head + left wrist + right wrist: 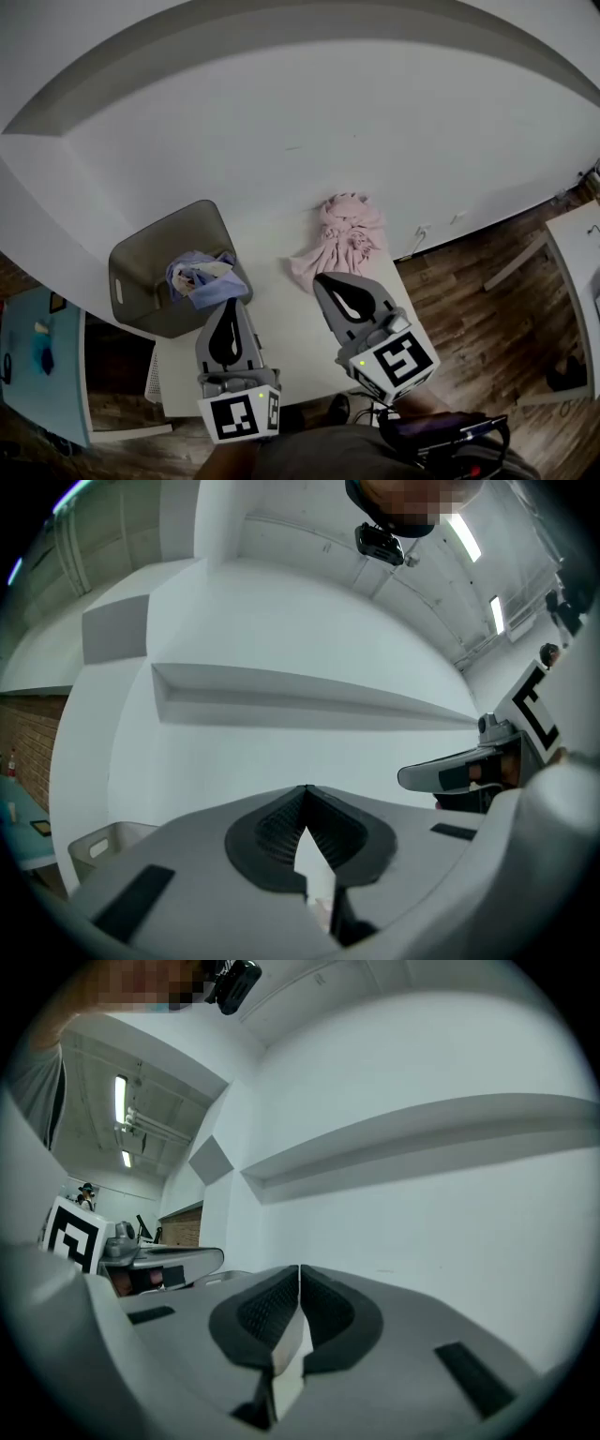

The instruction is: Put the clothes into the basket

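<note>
A grey basket [141,272] stands at the left end of the white table [281,319], with a blue and white bundle of clothes [197,274] inside it. A crumpled pink garment [342,234] lies on the table's far right part. My left gripper [228,302] is shut and empty, held over the table just right of the basket. My right gripper [326,279] is shut and empty too, its tip close to the pink garment's near edge. In the left gripper view the jaws [306,791] meet at the tips, and the basket's rim [98,841] shows low on the left. The right gripper view shows closed jaws [299,1269] before a white wall.
A white wall with a ledge [281,56] rises right behind the table. Wooden floor [469,281] lies to the right, with a white piece of furniture [577,253] at the far right. A blue surface [37,356] sits low on the left.
</note>
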